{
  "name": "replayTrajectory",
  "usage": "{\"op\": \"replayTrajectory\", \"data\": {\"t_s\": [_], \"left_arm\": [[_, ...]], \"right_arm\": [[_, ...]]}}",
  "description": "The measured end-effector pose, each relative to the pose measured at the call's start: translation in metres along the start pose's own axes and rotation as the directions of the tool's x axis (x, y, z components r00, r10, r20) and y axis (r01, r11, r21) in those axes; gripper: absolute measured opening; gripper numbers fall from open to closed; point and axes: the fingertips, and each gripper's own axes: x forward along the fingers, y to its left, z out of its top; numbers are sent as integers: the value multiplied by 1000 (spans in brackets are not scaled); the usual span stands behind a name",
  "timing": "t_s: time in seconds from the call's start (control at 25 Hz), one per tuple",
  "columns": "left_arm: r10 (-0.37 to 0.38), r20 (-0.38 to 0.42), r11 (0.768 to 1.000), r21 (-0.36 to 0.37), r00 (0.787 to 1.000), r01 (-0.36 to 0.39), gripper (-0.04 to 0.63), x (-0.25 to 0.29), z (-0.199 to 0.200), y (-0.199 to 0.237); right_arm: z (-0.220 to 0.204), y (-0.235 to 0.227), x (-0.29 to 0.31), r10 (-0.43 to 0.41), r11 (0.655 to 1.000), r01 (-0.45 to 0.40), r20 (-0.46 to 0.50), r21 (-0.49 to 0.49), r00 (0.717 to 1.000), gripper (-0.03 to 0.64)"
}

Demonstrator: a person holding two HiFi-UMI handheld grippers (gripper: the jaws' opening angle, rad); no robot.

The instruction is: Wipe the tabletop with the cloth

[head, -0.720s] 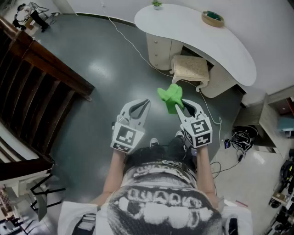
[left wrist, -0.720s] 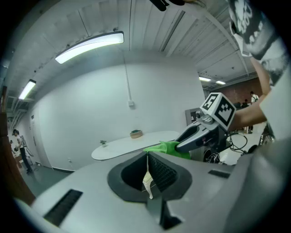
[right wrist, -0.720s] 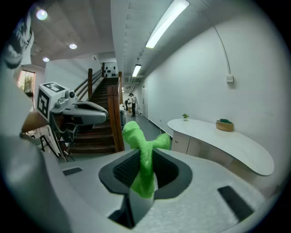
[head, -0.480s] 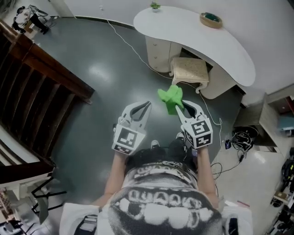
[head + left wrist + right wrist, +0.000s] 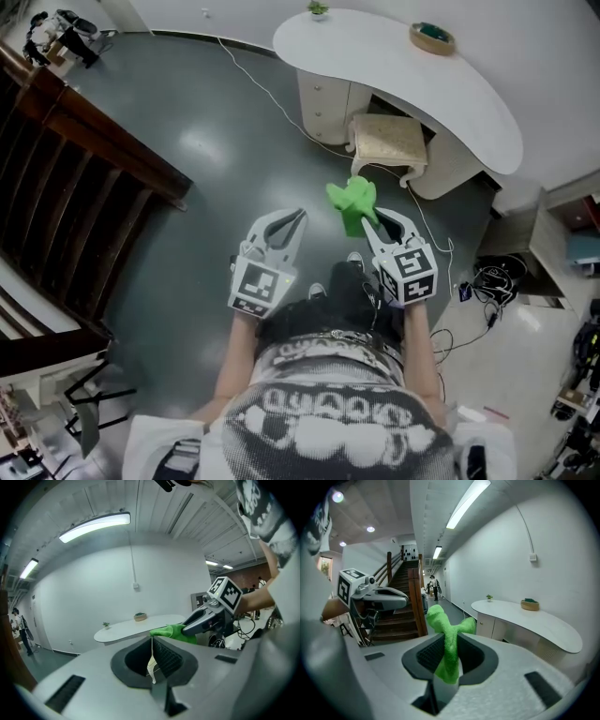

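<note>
A bright green cloth (image 5: 352, 202) sticks up from my right gripper (image 5: 375, 217), which is shut on it; in the right gripper view the cloth (image 5: 447, 639) is pinched between the jaws and flares out above them. The curved white tabletop (image 5: 412, 80) stands ahead across the floor, also visible as the tabletop (image 5: 529, 618) at the right and the tabletop (image 5: 136, 627) in the distance. My left gripper (image 5: 284, 222) is held beside the right one, shut with nothing in it. The cloth (image 5: 176, 632) and right gripper (image 5: 213, 613) show in the left gripper view.
A small bowl (image 5: 434, 37) and a tiny plant (image 5: 320, 8) stand on the tabletop. A cushioned stool (image 5: 387, 142) sits under it. A wooden staircase (image 5: 66, 187) runs along the left. Cables (image 5: 487, 281) lie on the floor at right.
Both grippers and the cloth have shifted slightly forward and right in the head view; the person's foot now shows ahead between the grippers. Grip states are unchanged.
</note>
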Motion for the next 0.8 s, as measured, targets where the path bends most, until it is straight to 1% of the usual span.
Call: {"op": "replayTrajectory", "data": {"t_s": [0.16, 0.28, 0.48, 0.6, 0.8], "left_arm": [[12, -9, 1000, -12, 1000, -13, 8, 3, -5, 8], [32, -21, 999, -19, 999, -32, 8, 8, -11, 28], [97, -63, 994, -34, 993, -100, 8, 19, -26, 72], [148, -86, 988, -31, 985, -152, 8, 35, -35, 118], [207, -115, 978, -16, 972, -210, 8, 75, -36, 215]], "right_arm": [[-2, -6, 9, 7, 1000, -7, -13, 8, 1000, 81], [5, -9, 31, 24, 1000, -23, -17, 8, 1000, 81], [22, -16, 90, 103, 995, -103, -17, 19, 995, 81], [40, -27, 145, 155, 987, -155, -4, 31, 988, 81], [91, -45, 239, 217, 976, -217, 2, -4, 976, 81]]}}
